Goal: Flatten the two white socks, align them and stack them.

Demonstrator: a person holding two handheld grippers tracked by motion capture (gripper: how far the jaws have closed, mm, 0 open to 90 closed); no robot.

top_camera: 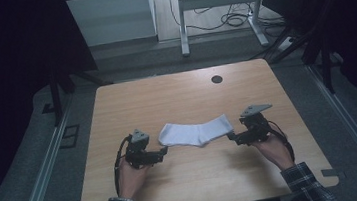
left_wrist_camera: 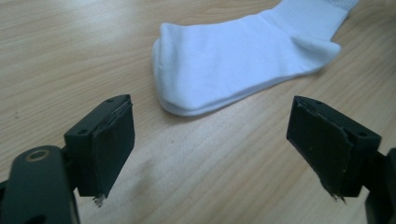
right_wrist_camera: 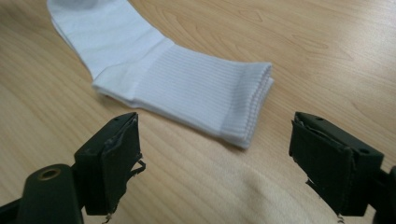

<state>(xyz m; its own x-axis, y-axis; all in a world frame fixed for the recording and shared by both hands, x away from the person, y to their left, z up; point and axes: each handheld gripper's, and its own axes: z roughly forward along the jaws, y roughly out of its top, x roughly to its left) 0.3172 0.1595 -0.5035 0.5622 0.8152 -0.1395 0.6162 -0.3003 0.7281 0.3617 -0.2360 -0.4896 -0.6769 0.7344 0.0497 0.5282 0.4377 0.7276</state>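
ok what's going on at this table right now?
A person holds a gripper in each hand over a wooden table. A white sock lies flat between them. The left gripper faces the toe end, the right gripper the ribbed cuff end. Both have their jaws wide open and are short of the sock, touching nothing.

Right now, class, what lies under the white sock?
The white sock lies flat on the wooden table, with both claws open beside it. Its edges show stacked layers, perhaps a second sock; anything beneath is covered.
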